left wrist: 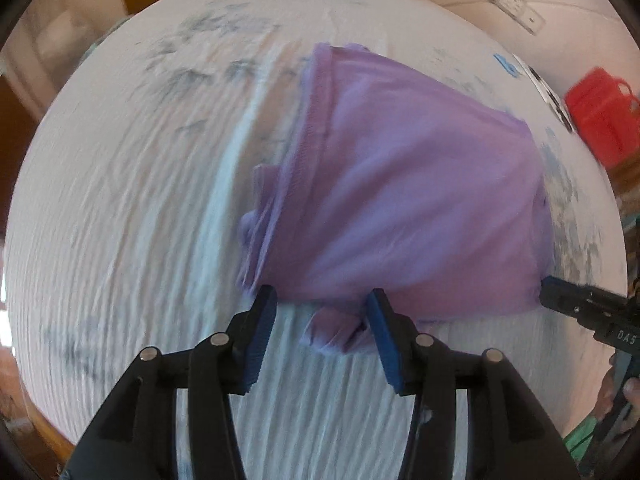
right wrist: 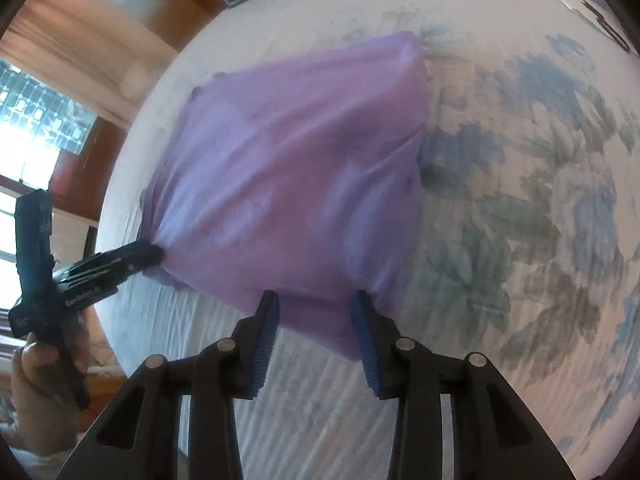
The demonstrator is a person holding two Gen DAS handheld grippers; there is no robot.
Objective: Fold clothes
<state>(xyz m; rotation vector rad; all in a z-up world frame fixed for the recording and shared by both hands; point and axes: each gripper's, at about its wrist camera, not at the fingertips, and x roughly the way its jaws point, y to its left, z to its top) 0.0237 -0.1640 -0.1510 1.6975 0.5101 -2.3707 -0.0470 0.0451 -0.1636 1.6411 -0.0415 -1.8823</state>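
Purple garment (left wrist: pixel 400 200) part-folded on bed, near edge at both grippers

Soft, light, limp cloth, likely to slump and crease; best pinched at near corners, 2 layers together. Left gripper (left wrist: pixel 322 296) spread apart around small bunched tab; right gripper (right wrist: pixel 316 298) spread too, with hem between, nothing clamped. Bed sheet (left wrist: pixel 120 220) wrinkled, floral toward 3 o'clock; window (right wrist: pixel 24 148) at 9 o'clock, red container (left wrist: pixel 600 112) at 2 o'clock.

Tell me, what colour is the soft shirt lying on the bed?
The soft folded cloth garment is light purple, lilac; the right wrist view shows it best.
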